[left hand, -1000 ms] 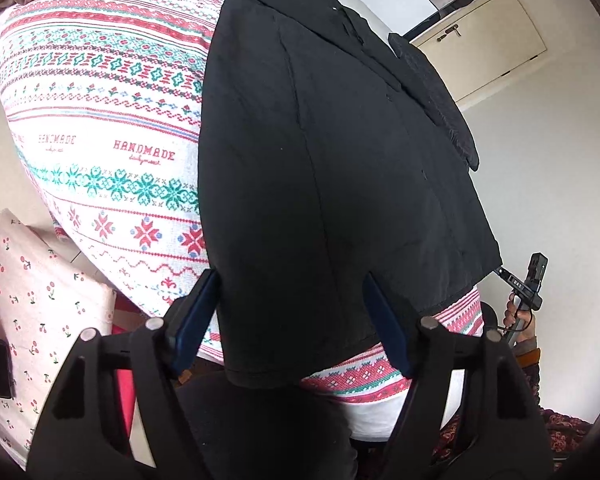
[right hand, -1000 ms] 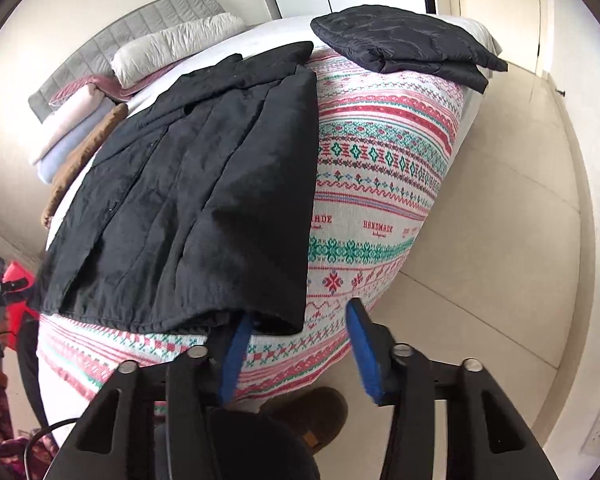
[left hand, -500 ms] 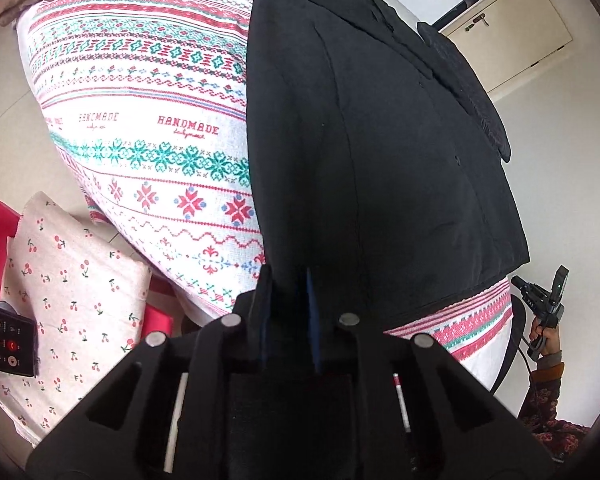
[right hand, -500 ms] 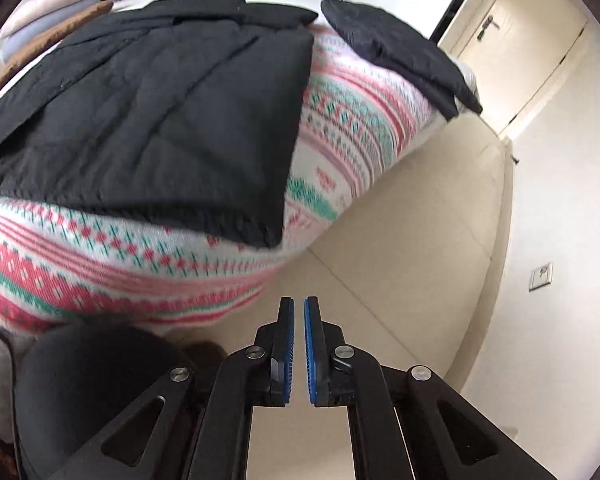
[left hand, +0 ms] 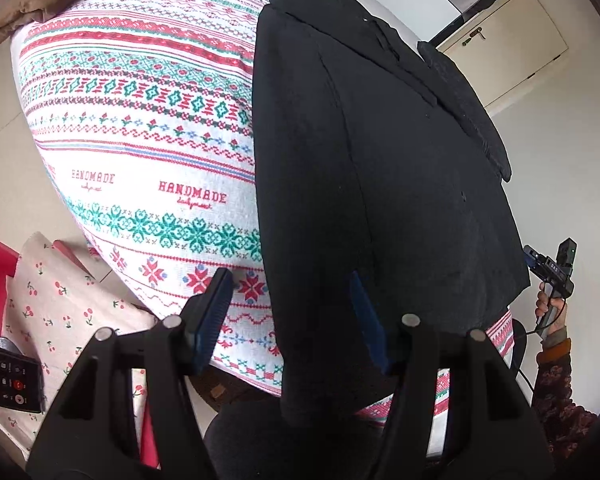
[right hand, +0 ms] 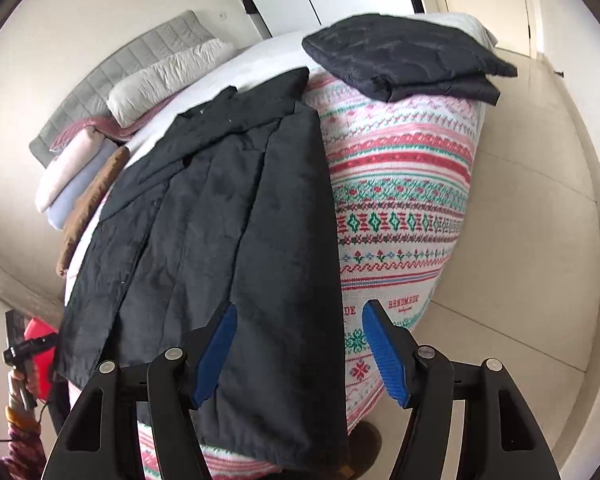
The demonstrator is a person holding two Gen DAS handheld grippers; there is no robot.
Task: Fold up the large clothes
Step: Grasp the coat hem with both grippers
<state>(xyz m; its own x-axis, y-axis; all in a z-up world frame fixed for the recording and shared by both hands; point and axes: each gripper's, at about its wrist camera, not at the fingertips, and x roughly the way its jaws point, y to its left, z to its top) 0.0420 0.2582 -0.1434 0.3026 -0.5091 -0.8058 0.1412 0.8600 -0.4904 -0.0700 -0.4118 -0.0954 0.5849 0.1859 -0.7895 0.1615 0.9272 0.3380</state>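
Floor (right hand: 540, 240) lies bare and pale along the far side of the bed (right hand: 400, 184), open room beside my right tool (right hand: 300, 344). The black coat (right hand: 220, 240) is spread flat along the patterned bedspread, its hem hanging over the bed's near edge. A folded dark garment (right hand: 404, 56) sits near the far corner, apart from the coat. My right tool is spread wide with nothing held, its left pad over the coat's hem corner and its right pad over bare bedspread. My left tool (left hand: 292, 312) is also wide apart and empty, straddling the coat's (left hand: 380, 160) other hem corner where the edge meets the bedspread (left hand: 148, 120). A cherry-print cushion (left hand: 60, 312) and remote (left hand: 8, 376) lie lower left.
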